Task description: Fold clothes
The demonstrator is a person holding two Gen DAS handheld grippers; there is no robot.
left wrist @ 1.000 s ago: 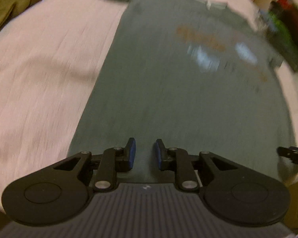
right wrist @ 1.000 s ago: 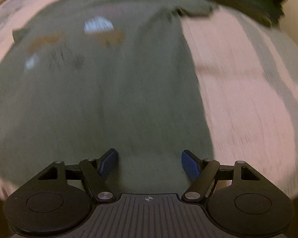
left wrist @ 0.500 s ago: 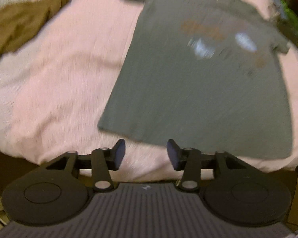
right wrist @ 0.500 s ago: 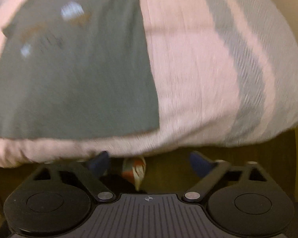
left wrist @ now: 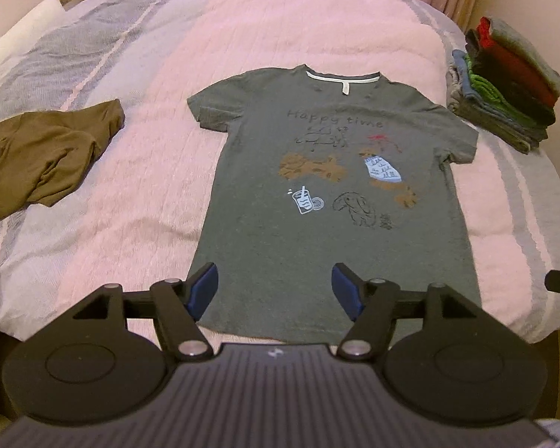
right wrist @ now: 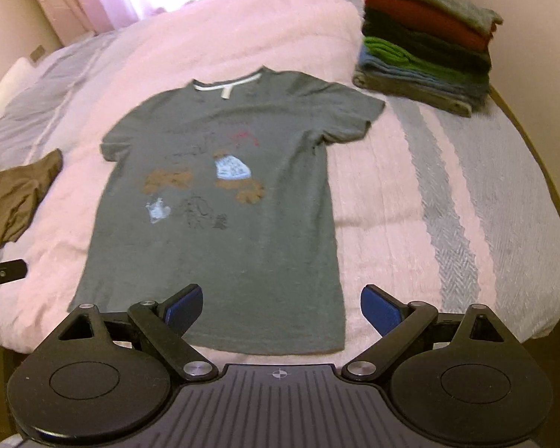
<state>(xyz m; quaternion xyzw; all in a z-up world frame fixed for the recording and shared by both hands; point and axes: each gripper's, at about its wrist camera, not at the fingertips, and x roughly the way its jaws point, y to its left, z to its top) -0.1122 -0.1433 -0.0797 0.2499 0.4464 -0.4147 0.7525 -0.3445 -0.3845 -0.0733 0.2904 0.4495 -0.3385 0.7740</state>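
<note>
Pink quilted bed point(left wrist: 317, 18) fills the frame; a grey T-shirt point(left wrist: 336, 242) lies flat at centre, soft and limp, best pinched at its sleeves or hem corners. Left claw point(left wrist: 276, 291) and right claw point(right wrist: 280, 308) gape empty.

Gray T-shirt point(left wrist: 336, 201) spread flat and face up in the middle of the bed, neck at the far end, bottom edge at the near end, with "Happy time" and little drawings on the chest. Brown shirt point(left wrist: 44, 153) in a crumpled heap to the left. Neat stack of folded clothes point(left wrist: 504, 82) far right.
</note>
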